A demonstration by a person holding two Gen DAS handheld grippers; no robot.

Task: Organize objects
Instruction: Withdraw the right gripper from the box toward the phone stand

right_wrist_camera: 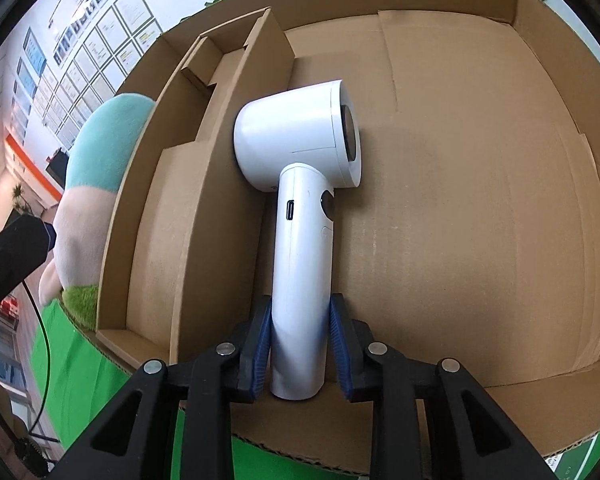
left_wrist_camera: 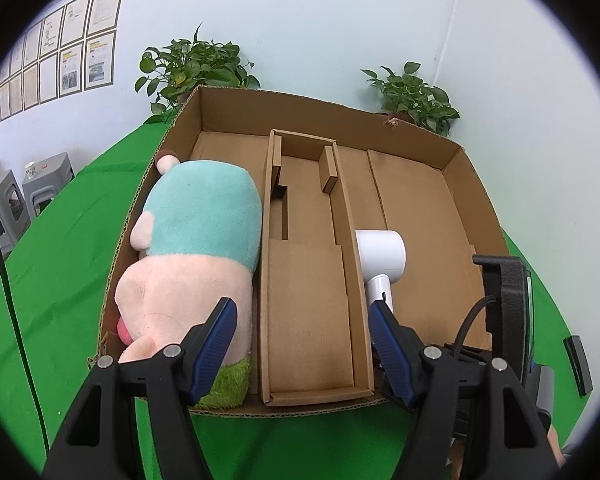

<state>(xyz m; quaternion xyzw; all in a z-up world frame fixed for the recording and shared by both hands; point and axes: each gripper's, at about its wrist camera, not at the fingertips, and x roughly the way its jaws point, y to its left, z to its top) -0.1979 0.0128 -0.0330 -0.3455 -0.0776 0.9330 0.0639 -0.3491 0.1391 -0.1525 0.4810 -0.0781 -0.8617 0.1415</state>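
Note:
A white hair dryer (right_wrist_camera: 300, 152) lies on the floor of the right compartment of an open cardboard box (left_wrist_camera: 420, 128), its head against the narrow cardboard insert (left_wrist_camera: 304, 300). My right gripper (right_wrist_camera: 300, 304) is shut on the lower end of its handle, a blue pad pressing on each side. The dryer's head (left_wrist_camera: 382, 256) also shows in the left wrist view. A plush toy (left_wrist_camera: 196, 240) with a teal and pink body fills the left compartment. My left gripper (left_wrist_camera: 302, 306) stands open over the box's front edge, with nothing between its fingers.
The box rests on a green cloth (left_wrist_camera: 60, 280). Two potted plants (left_wrist_camera: 192, 68) (left_wrist_camera: 412, 96) stand behind it against the wall. Grey stools (left_wrist_camera: 4, 200) are at the far left, and a black cable (left_wrist_camera: 16, 320) hangs across the left side. The right compartment's floor (right_wrist_camera: 480, 200) is otherwise bare.

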